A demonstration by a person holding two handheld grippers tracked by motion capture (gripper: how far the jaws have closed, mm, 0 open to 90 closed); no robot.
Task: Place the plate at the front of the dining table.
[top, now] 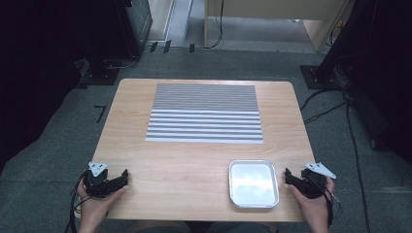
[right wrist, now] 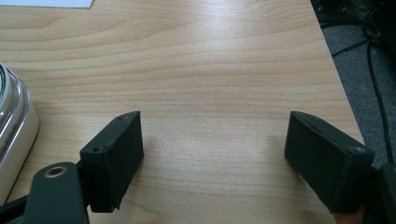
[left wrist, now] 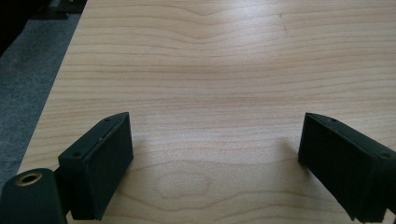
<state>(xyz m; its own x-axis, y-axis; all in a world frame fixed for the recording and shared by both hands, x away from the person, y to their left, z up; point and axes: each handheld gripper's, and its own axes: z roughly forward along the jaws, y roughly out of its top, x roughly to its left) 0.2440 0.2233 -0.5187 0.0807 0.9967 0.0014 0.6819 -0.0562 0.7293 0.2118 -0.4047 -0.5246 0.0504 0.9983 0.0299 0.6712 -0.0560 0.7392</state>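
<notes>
Where the high view looks down: wooden table (top: 194,160) with striped mat (top: 204,113) toward the far side, metal tray (top: 253,183) near the front edge, right of centre. Left tongs (top: 125,175) at the front left corner, right tongs (top: 287,174) just right of the tray, each in a hand.

Left gripper view: left tongs (left wrist: 215,149) released, jaws wide apart over bare wood.

Right gripper view: right tongs (right wrist: 215,149) likewise released, nothing between; tray rim (right wrist: 14,121) at the left edge, mat corner (right wrist: 46,3) at top.
</notes>
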